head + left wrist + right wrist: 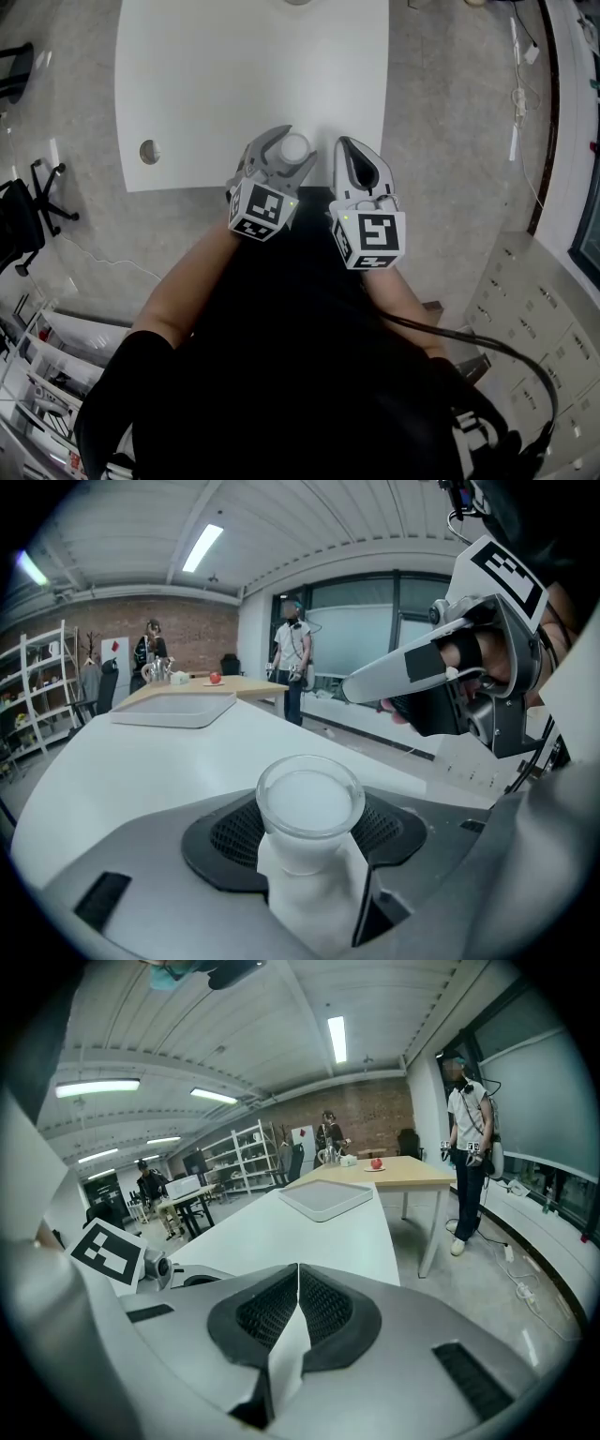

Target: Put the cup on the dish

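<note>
Left hand-held gripper: grey jaws with black meshed pads, filling the lower half of the left gripper view. It is grasping the cup, with a pad against each side.

Cup: small, translucent and milky white, with a thick clear rim and a body that narrows toward the foot. It stands upright on the white surface. It sits at lower centre of the left gripper view and at centre frame of the head view, just inside the surface's near edge.

Right hand-held gripper: same build, clenched, with the pad tips meeting and a thin wedge of gap behind them. In the head view it lies just right of the left one, apart from the cup.

Marker cubes: one on each gripper, the faces printed with black-and-white square patterns.

Dish: pale and shallow, with rounded corners and a raised rim. It lies at the surface's far end, in the upper left of the left gripper view, well apart from the cup.

Round hole: in the surface, at the left of the head view.

Wooden table: at upper right of the right gripper view, beyond the dish, carrying a small red item.
</note>
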